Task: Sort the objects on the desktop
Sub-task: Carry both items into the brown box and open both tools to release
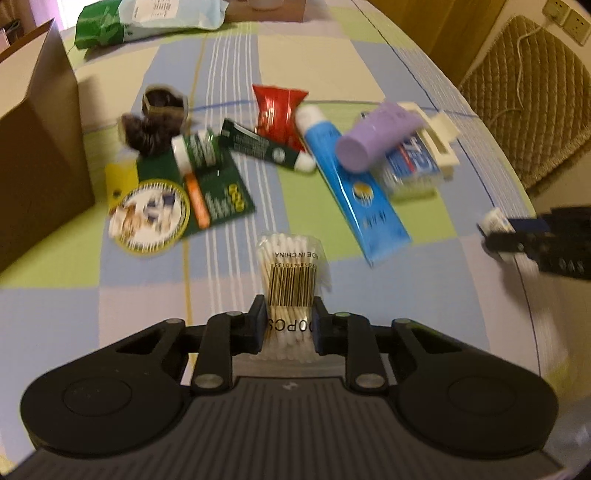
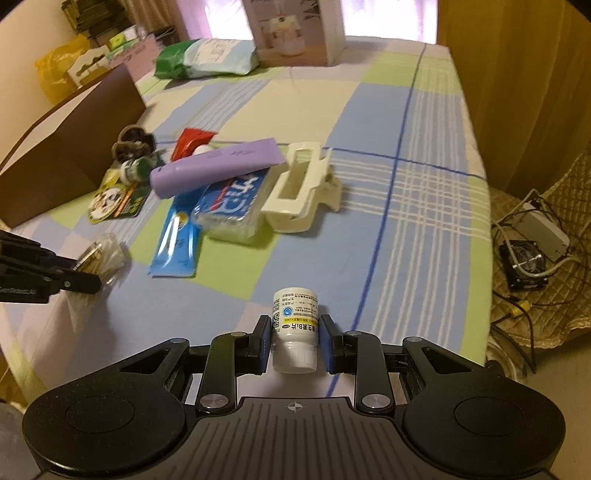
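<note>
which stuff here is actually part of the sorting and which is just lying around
Part of the job:
- cotton swab pack, in the left claw
- white pill bottle, in the right claw
- purple tube
- blue tube
- cardboard box

Just lying about:
- cables on the floor
- wall sockets

Each claw (image 1: 289, 320) is matte black plastic (blue pads, silver rivets) with round hubs and a ribbed grey base.
</note>
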Motion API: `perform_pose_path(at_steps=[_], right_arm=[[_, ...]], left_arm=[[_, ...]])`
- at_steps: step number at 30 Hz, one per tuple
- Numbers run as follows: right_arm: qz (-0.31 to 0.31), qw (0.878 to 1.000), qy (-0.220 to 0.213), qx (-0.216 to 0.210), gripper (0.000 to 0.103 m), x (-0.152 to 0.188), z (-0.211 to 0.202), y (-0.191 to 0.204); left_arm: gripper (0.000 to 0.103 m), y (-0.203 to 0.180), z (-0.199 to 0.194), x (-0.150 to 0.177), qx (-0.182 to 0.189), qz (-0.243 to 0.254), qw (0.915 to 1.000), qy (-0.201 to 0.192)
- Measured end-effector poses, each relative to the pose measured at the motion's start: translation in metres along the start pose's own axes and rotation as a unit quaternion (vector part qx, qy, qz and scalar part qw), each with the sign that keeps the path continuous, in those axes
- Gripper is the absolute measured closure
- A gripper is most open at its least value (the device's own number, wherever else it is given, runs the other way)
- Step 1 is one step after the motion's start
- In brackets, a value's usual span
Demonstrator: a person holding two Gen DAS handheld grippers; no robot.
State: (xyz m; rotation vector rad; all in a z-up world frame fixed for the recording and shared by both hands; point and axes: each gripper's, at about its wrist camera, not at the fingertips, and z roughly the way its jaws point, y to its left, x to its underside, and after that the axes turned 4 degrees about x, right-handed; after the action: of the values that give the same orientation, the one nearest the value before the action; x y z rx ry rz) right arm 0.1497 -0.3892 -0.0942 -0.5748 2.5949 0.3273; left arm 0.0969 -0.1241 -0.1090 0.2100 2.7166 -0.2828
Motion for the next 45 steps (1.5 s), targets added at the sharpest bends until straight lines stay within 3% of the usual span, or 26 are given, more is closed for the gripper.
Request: perform_pose_path(at_steps=[13, 21, 26, 30, 35, 40, 45], right_arm=[[-0.009, 0.997, -0.009, -0.077, 0.073, -0.033, -0.032, 0.067], [-0.045, 0.990, -0.028, -0.132, 0.073, -0.089, -0.043, 0.142], [-0.077, 0.979, -0.053, -0.179, 0.073, -0.138, -0.040, 0.207], [-0.109, 0.972, -0.069, -0.194, 0.073, -0.171, -0.029, 0.259], [-0.138, 0.971, -0.076, -0.181, 0.073, -0.202, -0.002, 0.308], [-0.148, 0.973, -0.063, -0.163, 0.073, -0.224, 0.035, 0.349], [-0.167, 0.974, -0.016, -0.153, 0.073, -0.240, 0.084, 0.387]], left_arm=[[0.086, 0.035, -0.097, 0.002, -0.007, 0.001, 0.9967, -0.081], [0.086, 0.112, -0.168, 0.003, -0.018, 0.012, 0.9943, -0.105], [0.086, 0.172, -0.211, -0.007, -0.045, 0.025, 0.9903, -0.129], [0.086, 0.218, -0.236, -0.015, -0.073, 0.036, 0.9864, -0.143], [0.086, 0.260, -0.239, -0.023, -0.094, 0.038, 0.9848, -0.141], [0.086, 0.294, -0.219, -0.038, -0.089, 0.025, 0.9873, -0.129], [0.086, 0.322, -0.187, -0.053, -0.064, 0.014, 0.9932, -0.096]])
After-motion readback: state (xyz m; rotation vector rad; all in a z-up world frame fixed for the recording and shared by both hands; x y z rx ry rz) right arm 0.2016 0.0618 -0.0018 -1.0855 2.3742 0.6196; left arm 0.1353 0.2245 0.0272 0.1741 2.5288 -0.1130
